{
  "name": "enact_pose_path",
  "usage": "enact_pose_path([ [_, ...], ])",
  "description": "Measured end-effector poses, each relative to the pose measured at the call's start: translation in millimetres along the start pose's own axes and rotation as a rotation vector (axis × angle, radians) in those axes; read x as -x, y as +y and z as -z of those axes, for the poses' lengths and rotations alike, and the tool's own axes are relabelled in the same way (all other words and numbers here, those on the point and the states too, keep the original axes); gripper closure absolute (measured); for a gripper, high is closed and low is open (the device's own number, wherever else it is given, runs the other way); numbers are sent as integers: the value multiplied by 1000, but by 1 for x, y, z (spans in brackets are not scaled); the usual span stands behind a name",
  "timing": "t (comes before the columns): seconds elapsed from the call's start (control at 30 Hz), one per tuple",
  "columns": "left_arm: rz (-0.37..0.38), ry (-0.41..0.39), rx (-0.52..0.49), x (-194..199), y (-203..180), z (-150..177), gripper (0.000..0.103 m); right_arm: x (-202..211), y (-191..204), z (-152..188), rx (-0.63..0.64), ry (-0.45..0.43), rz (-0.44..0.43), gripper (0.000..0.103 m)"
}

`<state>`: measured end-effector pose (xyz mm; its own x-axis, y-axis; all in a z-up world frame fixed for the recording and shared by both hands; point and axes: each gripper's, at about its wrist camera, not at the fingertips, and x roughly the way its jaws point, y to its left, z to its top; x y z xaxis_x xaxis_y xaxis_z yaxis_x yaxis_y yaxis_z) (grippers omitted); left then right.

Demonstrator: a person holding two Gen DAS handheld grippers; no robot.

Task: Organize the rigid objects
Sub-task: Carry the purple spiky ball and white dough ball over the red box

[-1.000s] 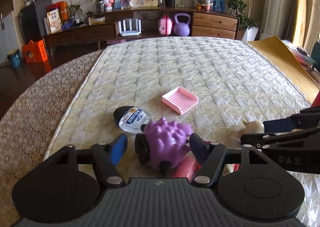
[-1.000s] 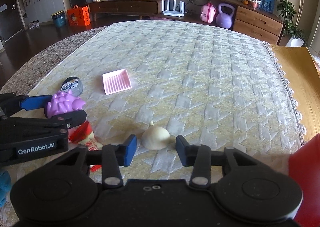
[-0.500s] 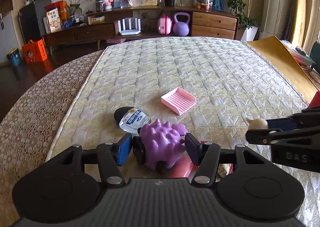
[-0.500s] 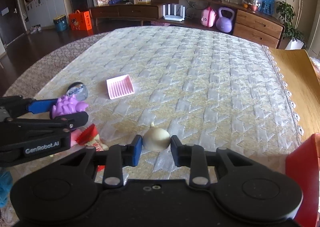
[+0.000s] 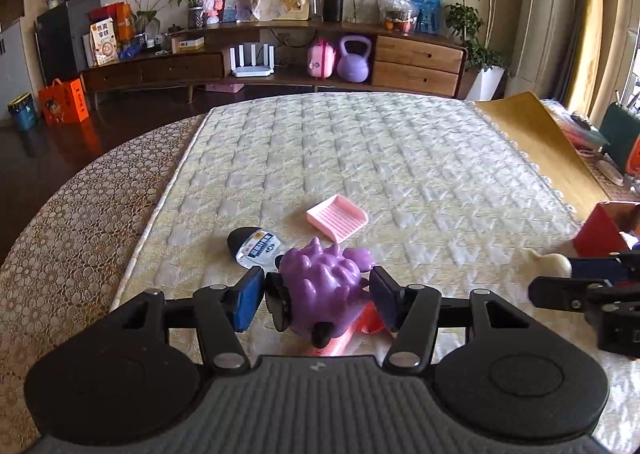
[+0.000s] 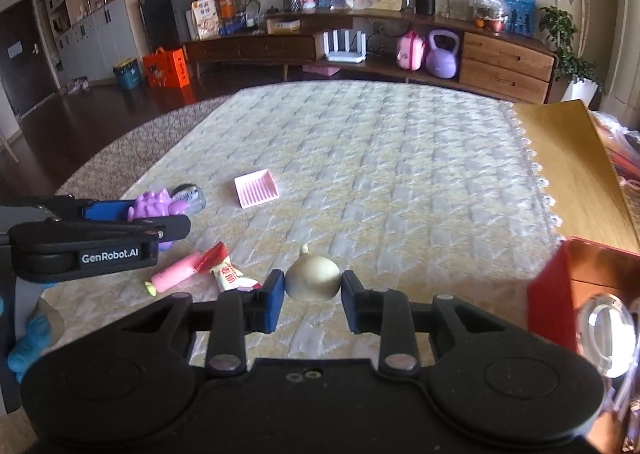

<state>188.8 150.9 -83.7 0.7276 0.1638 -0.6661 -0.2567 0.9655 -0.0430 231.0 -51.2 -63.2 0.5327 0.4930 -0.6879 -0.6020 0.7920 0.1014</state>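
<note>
In the left wrist view, the left gripper sits at lower centre of the frame, clamped on the purple spiky toy, whose black wheels face down and left between the blue pads. The toy is lifted off the quilted mattress; in the right wrist view it shows at mid left, held clear of the cover. Just above it in the left view lies a small clear bottle with a black cap on its side, and further up and right a pink ridged tray, which holds nothing. Below the toy a pink tube and a red-and-white snack wrapper lie on the mattress, touching each other.

In the right wrist view, the right gripper at lower centre is clamped on the cream garlic-shaped piece, its pointed tip up, both pads pressing its sides. The same piece appears at the right edge of the left view, raised above the cover.

A red box stands at the right edge of the frame, near the right gripper; a clear round lid-like object sits in front of it. What lies inside the box cannot be made out.
</note>
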Motion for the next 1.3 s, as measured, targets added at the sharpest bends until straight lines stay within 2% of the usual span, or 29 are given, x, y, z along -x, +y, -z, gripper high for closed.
enact_pose_path([
  [0.27, 41, 13, -30, 28, -20, -3, 45, 54, -20, 4, -38, -65, 22, 73],
  [0.43, 100, -3, -39, 50, -39, -4, 45, 79, -33, 9, -58, -98, 43, 73],
  [0.67, 165, -29, -106, 74, -78, -5, 45, 112, -54, 22, -83, -147, 73, 73],
  [1.0, 239, -20, -156, 86, -130, -6, 45, 144, -99, 45, -148, -192, 134, 73],
  [1.3, 289, -6, -224, 86, -183, -2, 45, 160, -139, 68, -197, -195, 193, 73],
])
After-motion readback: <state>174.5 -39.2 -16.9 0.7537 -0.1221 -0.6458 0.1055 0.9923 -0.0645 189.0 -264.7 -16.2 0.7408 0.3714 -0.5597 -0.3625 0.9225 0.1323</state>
